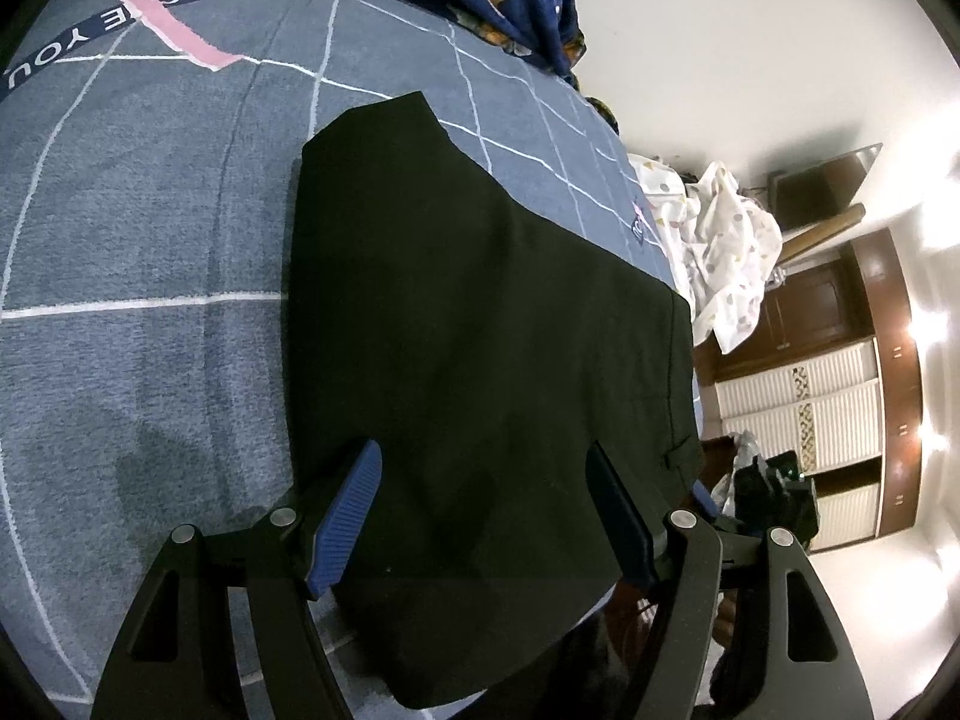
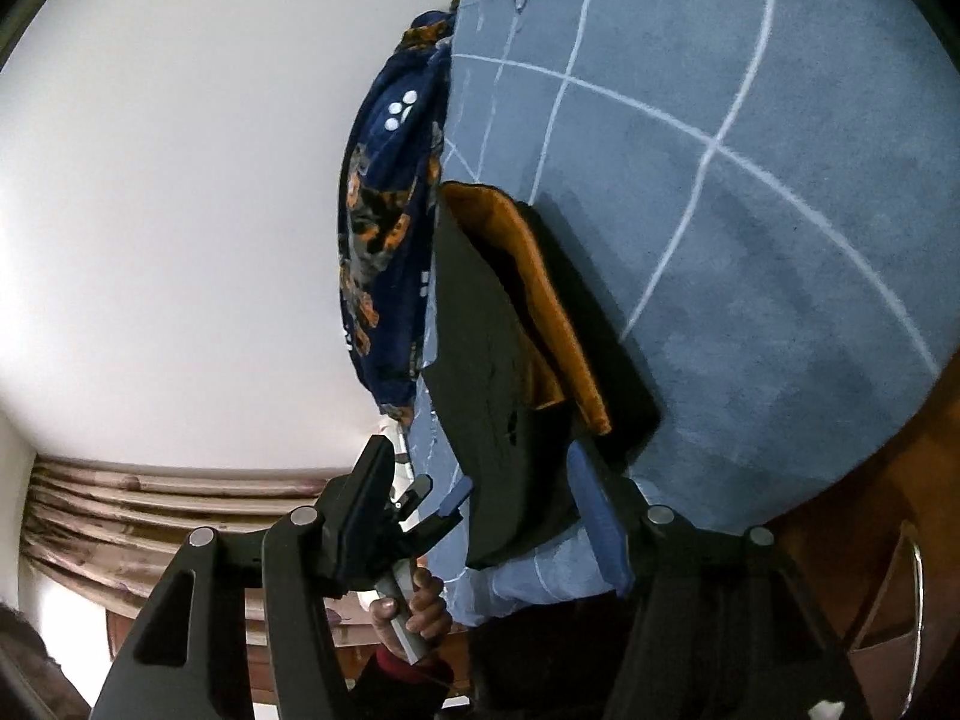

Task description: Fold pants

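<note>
I am hovering both tools, left tool (image 1: pixel 483 516) and right tool (image 2: pixel 498 504), spread, gripping nothing, over soft, limp pants (image 1: pixel 480 300) lying folded near the bed (image 1: pixel 150 240) edge; corners look best to grab.

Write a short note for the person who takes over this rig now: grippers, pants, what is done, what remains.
Left gripper: open, above the black pants, not gripping.
Right gripper: open, pants edge between the fingers, not clamped.
Pants: lying folded on the grey-blue grid bedsheet; orange lining shows at the near end.
Done: at least one fold.
Left: probably tuck in the lining, make the final fold, smooth it.
</note>
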The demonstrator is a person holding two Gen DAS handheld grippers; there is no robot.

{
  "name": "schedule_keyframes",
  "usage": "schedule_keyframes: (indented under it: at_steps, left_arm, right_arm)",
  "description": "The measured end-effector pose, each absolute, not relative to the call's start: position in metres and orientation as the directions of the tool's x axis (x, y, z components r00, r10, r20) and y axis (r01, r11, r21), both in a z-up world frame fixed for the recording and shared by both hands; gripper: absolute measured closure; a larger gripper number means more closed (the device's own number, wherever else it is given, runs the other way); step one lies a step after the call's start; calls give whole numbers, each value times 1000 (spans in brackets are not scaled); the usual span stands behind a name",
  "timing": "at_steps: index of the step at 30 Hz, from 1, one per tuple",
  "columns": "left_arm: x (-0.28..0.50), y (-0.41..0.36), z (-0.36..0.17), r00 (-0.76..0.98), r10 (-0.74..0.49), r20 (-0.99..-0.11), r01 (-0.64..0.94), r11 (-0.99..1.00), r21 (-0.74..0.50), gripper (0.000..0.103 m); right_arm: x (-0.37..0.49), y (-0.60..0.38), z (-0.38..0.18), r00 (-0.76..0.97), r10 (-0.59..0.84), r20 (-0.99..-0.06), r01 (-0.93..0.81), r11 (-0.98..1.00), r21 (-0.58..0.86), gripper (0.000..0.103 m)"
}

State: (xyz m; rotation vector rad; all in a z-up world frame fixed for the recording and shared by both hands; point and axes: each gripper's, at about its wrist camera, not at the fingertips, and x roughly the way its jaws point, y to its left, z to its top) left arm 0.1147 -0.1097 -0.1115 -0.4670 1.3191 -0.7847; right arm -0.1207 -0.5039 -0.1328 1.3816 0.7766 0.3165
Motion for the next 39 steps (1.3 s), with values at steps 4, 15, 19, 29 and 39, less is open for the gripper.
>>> schedule_keyframes:
  at_steps: [4, 15, 19, 29, 39]
  left_arm:
    - [116, -110, -113, 51, -742, -669, 227, 661, -716, 31]
    - [115, -112, -113, 49, -737, -674, 232, 665, -710, 30]
    - [117, -114, -113, 39, -735, -677, 229, 666, -710, 30]
    - [112, -115, -112, 46, -727, -685, 264, 670, -693, 28]
    - [114, -112, -114, 42, -734, -678, 251, 664, -704, 26]
  right_arm:
    - [-112, -501, -129, 707, 626, -329, 241, 224, 944, 45]
    - [-97, -489, -121, 691, 595, -410, 253, 333, 908, 92]
    - [-111, -479, -94, 697, 611, -375, 186, 351, 918, 92]
    - [-134, -496, -172, 673, 633, -383, 385, 143, 912, 94]
    - [-128, -489, -141, 612, 561, -557, 432, 354, 830, 93]
